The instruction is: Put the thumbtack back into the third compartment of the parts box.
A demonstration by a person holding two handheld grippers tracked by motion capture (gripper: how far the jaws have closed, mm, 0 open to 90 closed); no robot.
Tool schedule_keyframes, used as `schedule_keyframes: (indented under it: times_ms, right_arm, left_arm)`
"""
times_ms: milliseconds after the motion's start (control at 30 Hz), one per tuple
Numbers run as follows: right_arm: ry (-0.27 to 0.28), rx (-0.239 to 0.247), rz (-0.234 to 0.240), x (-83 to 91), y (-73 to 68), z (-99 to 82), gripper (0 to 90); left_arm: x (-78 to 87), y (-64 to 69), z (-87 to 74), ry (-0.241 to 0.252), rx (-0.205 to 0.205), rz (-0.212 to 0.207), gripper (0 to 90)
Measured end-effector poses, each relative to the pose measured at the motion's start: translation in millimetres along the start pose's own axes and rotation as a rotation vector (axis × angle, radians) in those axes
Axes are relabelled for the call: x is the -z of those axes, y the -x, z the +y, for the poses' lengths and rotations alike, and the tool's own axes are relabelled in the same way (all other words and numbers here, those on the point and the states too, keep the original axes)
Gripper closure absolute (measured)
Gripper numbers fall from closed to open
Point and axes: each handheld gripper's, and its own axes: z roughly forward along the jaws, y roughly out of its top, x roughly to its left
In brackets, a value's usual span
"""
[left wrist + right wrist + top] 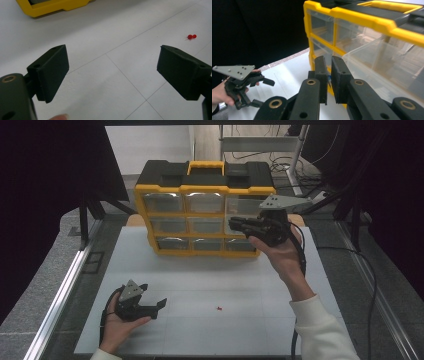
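I have a yellow and black drawer cabinet (pixel 200 215) standing upright at twelve o'clock on the white table (pixel 210 330), its clear drawer fronts facing me and its yellow handle (pixel 205 167) lying left to right along the top. My right gripper (pixel 239 224) is raised in front of the cabinet's right-hand column of drawers, pointing toward nine o'clock. In the right gripper view its jaws are nearly closed with only a thin gap, and I think something small and blue sits between them, but it is too hidden to be sure. A clear drawer (pixel 387 65) juts out just beside those jaws. My left gripper (pixel 155 307) rests low on the table at about seven o'clock, jaws spread wide and holding nothing, pointing toward three o'clock. A small red piece (pixel 219 308) lies on the bare table near the centre, apart from both grippers; its long axis runs roughly left to right.
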Motion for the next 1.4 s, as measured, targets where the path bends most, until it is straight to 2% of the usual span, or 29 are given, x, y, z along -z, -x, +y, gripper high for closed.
schedule_keyframes:
  times_ms: [333, 600, 633, 767, 800, 833, 867, 900, 933, 1000, 1033, 1167, 1233, 1267, 1367, 1400]
  right_arm:
    - [0.011, -0.017, -0.079, 4.8, 18.7, 17.9, 83.6]
    - [-0.016, -0.038, -0.170, -3.3, 40.2, 28.5, 83.5]
    - [-0.019, -0.046, -0.195, -5.3, 45.5, 29.4, 83.5]
    - [-0.018, -0.054, -0.221, -7.8, 51.2, 29.0, 82.1]
    - [-0.015, -0.039, -0.232, -8.9, 51.6, 28.6, 74.3]
    - [-0.009, -0.016, -0.265, -11.2, 51.2, 28.0, 47.4]
    - [-0.009, -0.016, -0.265, -11.2, 51.2, 28.0, 47.4]
    - [-0.017, -0.019, -0.273, -12.4, 50.9, 27.6, 40.8]
    - [-0.014, -0.020, -0.265, -12.7, 50.0, 26.7, 39.2]
    - [-0.001, -0.039, -0.208, -12.0, 45.7, 24.6, 34.4]
    - [0.007, -0.042, -0.195, -11.0, 43.5, 24.1, 33.1]
    - [0.028, -0.051, -0.141, -6.6, 36.3, 22.2, 32.3]
    - [0.041, -0.047, -0.109, -1.1, 27.8, 17.5, 32.4]
    - [0.041, -0.047, -0.109, -1.1, 27.8, 17.5, 32.4]
    - [0.041, -0.018, -0.064, 7.1, 15.9, 7.4, 32.9]
    - [0.041, -0.018, -0.064, 7.1, 15.9, 7.4, 32.9]
  left_arm:
    - [0.0, 0.7, 0.3, 0.000, -0.003, 0.000, 10.8]
    - [0.5, 0.5, 0.2, 0.001, -0.003, 0.001, 10.8]
    - [0.9, 0.1, 0.1, 0.003, -0.003, 0.002, 10.9]
    - [1.0, -0.1, 0.0, 0.005, -0.003, 0.002, 10.9]
    - [0.9, 0.0, 0.0, 0.005, -0.003, 0.002, 10.9]
    - [0.9, 0.1, 0.0, 0.004, -0.004, 0.002, 10.9]
    - [0.9, 0.2, 0.0, 0.004, -0.004, 0.002, 10.9]
    - [0.9, 0.3, 0.1, 0.004, -0.004, 0.001, 10.9]
    - [0.9, 0.3, 0.1, 0.005, -0.004, 0.001, 10.9]
    - [1.0, 0.4, 0.0, 0.004, -0.003, 0.001, 10.9]
    - [1.0, 0.4, 0.0, 0.004, -0.003, 0.001, 10.9]
    - [1.3, 0.7, 0.1, 0.004, -0.004, 0.000, 10.9]
    - [1.4, 0.8, 0.2, 0.004, -0.004, 0.000, 10.9]
    - [1.4, 0.8, 0.2, 0.004, -0.004, 0.000, 10.9]
    - [1.3, 0.8, 0.2, 0.003, -0.004, 0.000, 10.9]
    - [1.3, 1.0, 0.1, 0.003, -0.005, 0.000, 10.9]
